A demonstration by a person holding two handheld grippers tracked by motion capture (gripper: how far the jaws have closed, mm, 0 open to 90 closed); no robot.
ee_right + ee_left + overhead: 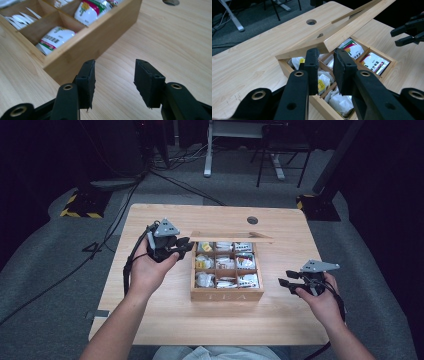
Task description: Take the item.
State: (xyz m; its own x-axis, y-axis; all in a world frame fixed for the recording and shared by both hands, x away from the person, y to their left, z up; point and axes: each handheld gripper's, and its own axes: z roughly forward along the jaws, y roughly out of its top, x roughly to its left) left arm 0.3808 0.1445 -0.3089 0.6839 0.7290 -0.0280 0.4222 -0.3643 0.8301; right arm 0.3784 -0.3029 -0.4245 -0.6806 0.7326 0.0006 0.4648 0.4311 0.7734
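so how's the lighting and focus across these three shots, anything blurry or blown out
High view: table evenly lit, surroundings almost black, picture slightly soft. Left gripper view: tea box fairly sharp, near black tongs soft. Right gripper view: bright, some packets nearly washed out, box corner soft, no strong shadows.

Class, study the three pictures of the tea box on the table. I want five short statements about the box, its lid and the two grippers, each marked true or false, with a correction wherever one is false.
1. The wooden tea box has nine compartments. True.
2. The box lid is fully shut. False: it is raised, and the tea bags inside are in plain sight.
3. The right gripper holds a tea bag. False: nothing is between its jaws, which stand apart above the table beside the box.
4. The left gripper is at the box's left side. True.
5. The box front reads COFFEE. False: it reads TEA.
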